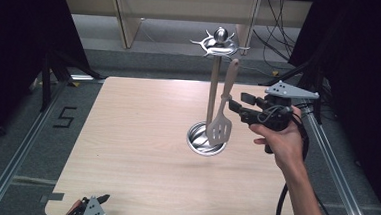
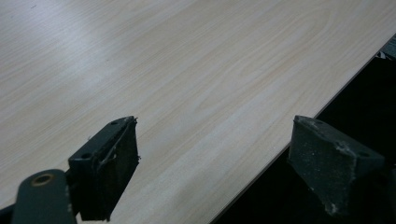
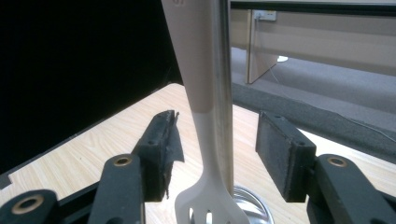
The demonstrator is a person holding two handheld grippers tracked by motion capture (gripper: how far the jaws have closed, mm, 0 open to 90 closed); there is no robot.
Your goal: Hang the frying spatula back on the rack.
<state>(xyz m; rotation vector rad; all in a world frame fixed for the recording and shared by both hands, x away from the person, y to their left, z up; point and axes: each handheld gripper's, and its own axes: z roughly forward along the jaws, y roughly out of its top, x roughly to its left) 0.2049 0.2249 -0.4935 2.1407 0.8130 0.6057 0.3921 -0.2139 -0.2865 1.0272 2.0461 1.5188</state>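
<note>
Right tongs [image 3: 212, 154] released either side of slotted spatula [image 3: 205, 93]; high view adds utensil stand [image 1: 212, 89]. Left tongs [image 2: 212, 168] released over worktop [image 2: 187, 70].

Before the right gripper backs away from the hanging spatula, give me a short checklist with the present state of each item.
1. Spatula hangs from the rack's top hooks: cannot tell, the hook contact is too small to see.
2. Right gripper jaws apart, pads off the handle: ok.
3. Spatula blade above the round base, not resting on the table: ok.
4. Rack upright: ok.
5. Left gripper open, near the table's edge: ok.
</note>
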